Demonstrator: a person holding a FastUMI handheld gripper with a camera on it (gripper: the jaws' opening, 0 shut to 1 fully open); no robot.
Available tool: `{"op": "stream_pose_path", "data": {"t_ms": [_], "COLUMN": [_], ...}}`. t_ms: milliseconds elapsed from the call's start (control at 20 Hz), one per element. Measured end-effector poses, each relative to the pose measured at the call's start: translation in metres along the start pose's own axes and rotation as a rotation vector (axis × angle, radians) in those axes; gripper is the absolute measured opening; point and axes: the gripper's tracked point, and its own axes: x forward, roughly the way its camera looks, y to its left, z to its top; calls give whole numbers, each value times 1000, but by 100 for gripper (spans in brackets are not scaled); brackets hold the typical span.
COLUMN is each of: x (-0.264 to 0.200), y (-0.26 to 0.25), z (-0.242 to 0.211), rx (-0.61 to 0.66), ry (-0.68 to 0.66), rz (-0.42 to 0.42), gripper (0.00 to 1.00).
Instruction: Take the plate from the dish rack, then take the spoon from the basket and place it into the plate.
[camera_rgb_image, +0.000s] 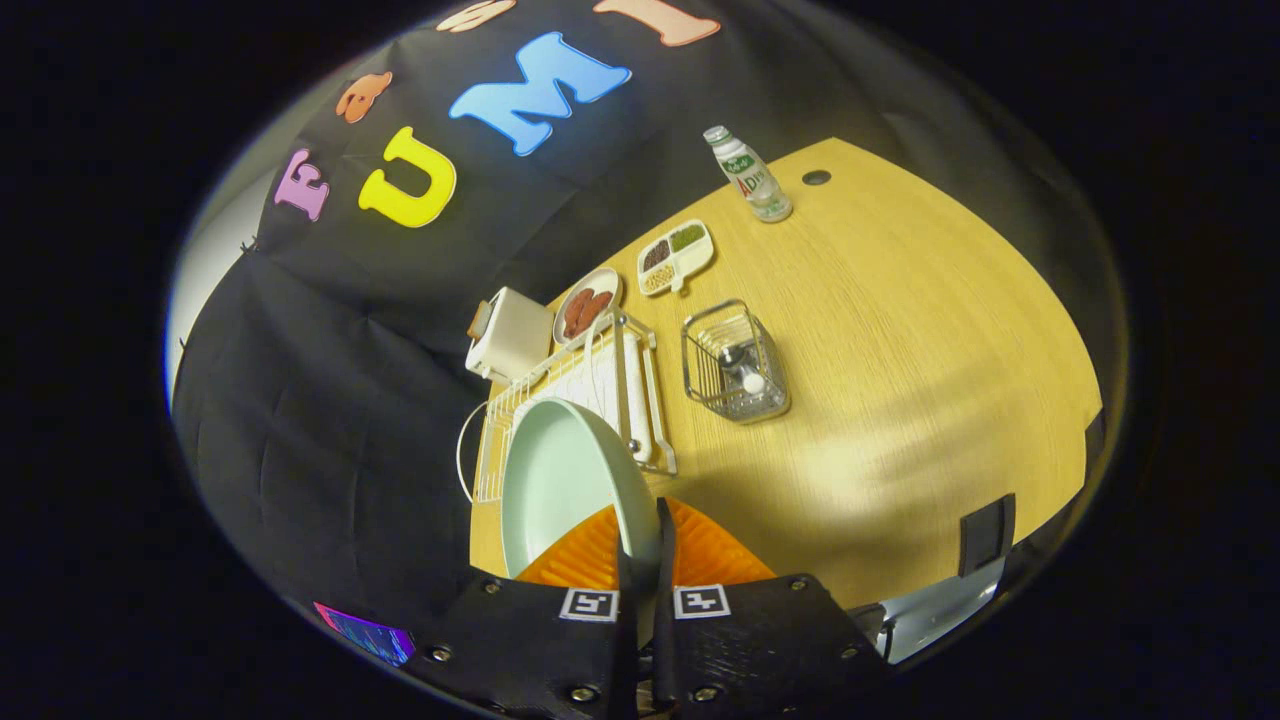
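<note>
Looking down over the tabletop (900, 330), the gripper (645, 540) has its jaws nearly closed, pinching the rim of one pale plate (560, 480) above one dish rack (600, 390) at the tabletop's near edge. One wire basket (735, 365), mid-table, holds the spoon (750, 380). One toaster (510, 335), one bottle (748, 175), two food dishes.

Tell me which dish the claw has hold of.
The pale green plate, its rim pinched in the claw over the rack. The sausage dish and divided dish sit untouched beyond.
</note>
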Motion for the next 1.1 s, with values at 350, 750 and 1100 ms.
{"op": "stream_pose_path", "data": {"t_ms": [350, 750, 1100], "x": [47, 89, 117], "y": [-69, -100, -106], "z": [-37, -49, -66], "rx": [59, 69, 79], "ry": [107, 145, 183], "rz": [44, 42, 46], "gripper": [6, 6, 6]}}
